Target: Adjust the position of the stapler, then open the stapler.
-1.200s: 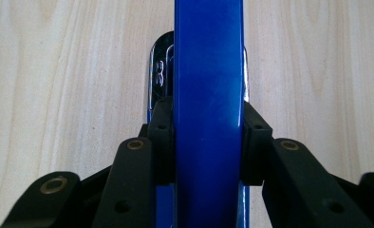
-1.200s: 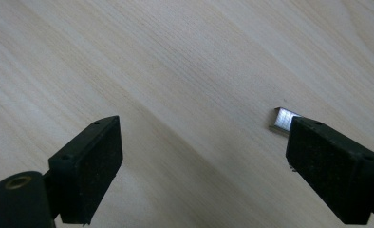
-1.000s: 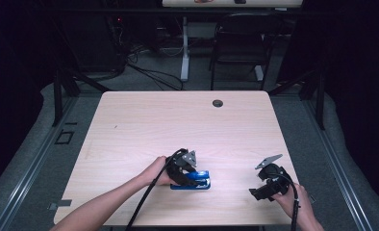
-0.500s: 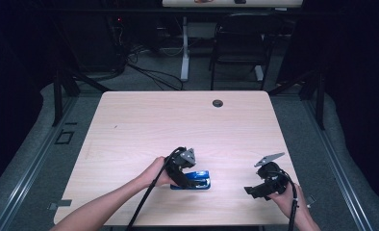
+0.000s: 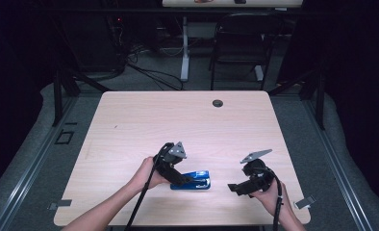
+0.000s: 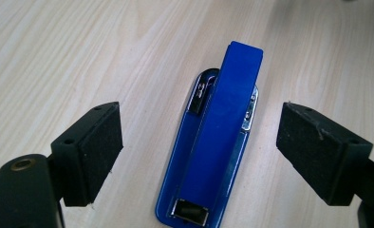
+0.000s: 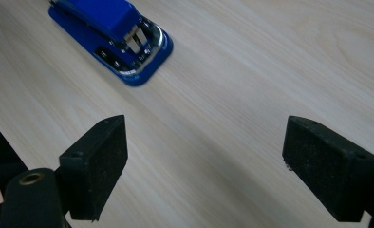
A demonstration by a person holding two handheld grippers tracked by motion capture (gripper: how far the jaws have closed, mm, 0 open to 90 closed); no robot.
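A blue stapler (image 5: 197, 181) lies flat on the light wood table (image 5: 178, 125) near its front edge. My left gripper (image 5: 190, 180) hovers right over the stapler (image 6: 218, 137), jaws wide open on either side of its rear half and not touching it. My right gripper (image 5: 233, 188) is a short way to the stapler's right, open and empty, pointing left at it. In the right gripper view the stapler's metal nose (image 7: 128, 40) sits at the upper left, ahead of the open jaws.
A small dark grommet (image 5: 218, 103) sits near the table's far edge. Beyond the table stand a black chair (image 5: 240, 43) and a desk leg with cables on the floor. Bare wood stretches across the table's middle and back.
My right gripper has dropped and slid a little left toward the stapler. The left gripper has shifted slightly over the stapler, which has stayed put.
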